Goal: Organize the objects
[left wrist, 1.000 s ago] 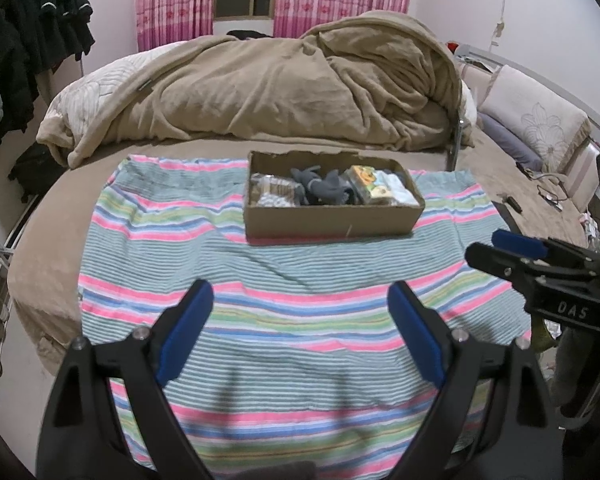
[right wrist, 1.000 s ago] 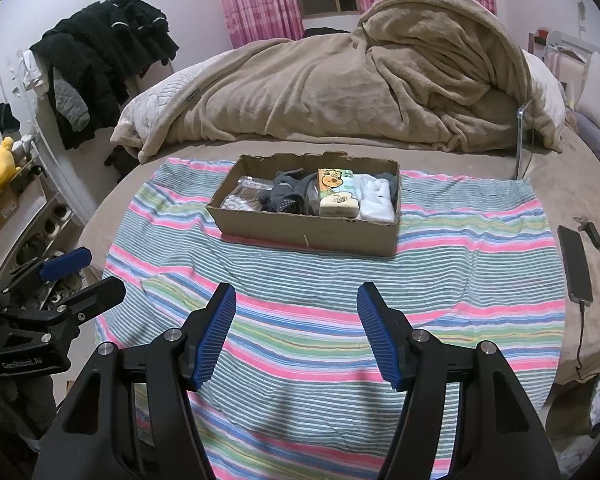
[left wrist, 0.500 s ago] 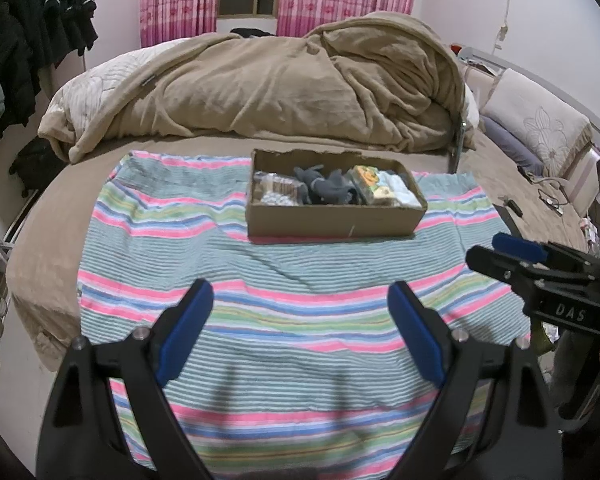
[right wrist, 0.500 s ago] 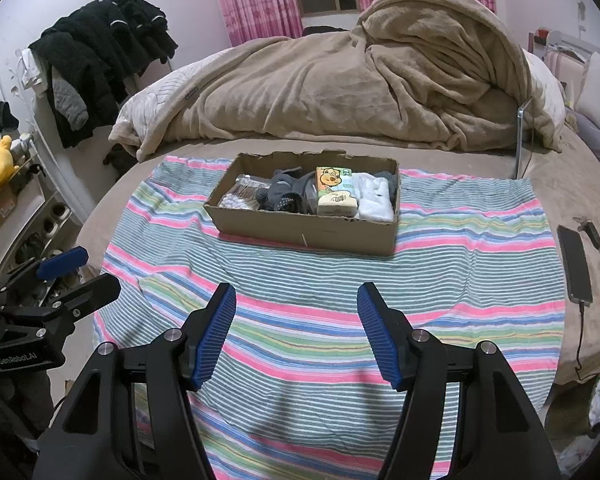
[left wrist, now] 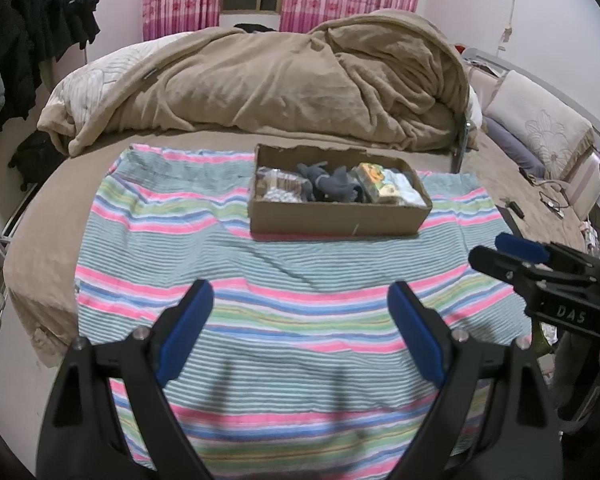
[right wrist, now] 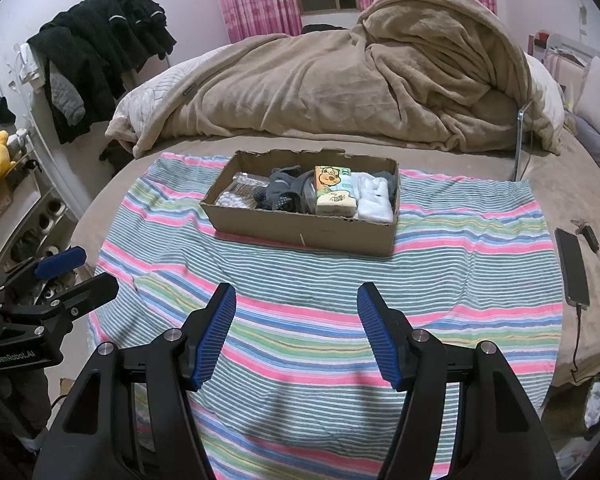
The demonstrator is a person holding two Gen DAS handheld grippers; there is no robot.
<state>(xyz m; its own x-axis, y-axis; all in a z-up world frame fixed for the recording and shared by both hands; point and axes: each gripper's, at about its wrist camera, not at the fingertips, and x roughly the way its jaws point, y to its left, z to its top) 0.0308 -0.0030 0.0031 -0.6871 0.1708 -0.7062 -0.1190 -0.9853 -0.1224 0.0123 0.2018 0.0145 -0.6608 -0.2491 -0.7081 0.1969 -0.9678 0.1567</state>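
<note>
A shallow cardboard box [left wrist: 336,222] [right wrist: 300,236] stands on a striped cloth [left wrist: 284,272] [right wrist: 460,264] on the bed. In it lie a clear packet [right wrist: 238,194], grey socks [right wrist: 284,194], a cartoon tissue pack [right wrist: 334,194] and white folded cloth [right wrist: 376,200]. My left gripper [left wrist: 300,312] is open and empty, above the cloth's near part. My right gripper [right wrist: 296,308] is open and empty too, well short of the box. Each gripper shows at the edge of the other's view, the right one [left wrist: 512,252] and the left one [right wrist: 72,276].
A rumpled tan blanket [left wrist: 284,84] fills the bed's far side. A phone on a cable [right wrist: 572,268] lies to the right of the cloth. Dark clothes [right wrist: 100,52] hang at the left, pillows [left wrist: 540,128] at the right.
Both views have drifted slightly; the box sits a little differently in frame. Both grippers stay open and empty.
</note>
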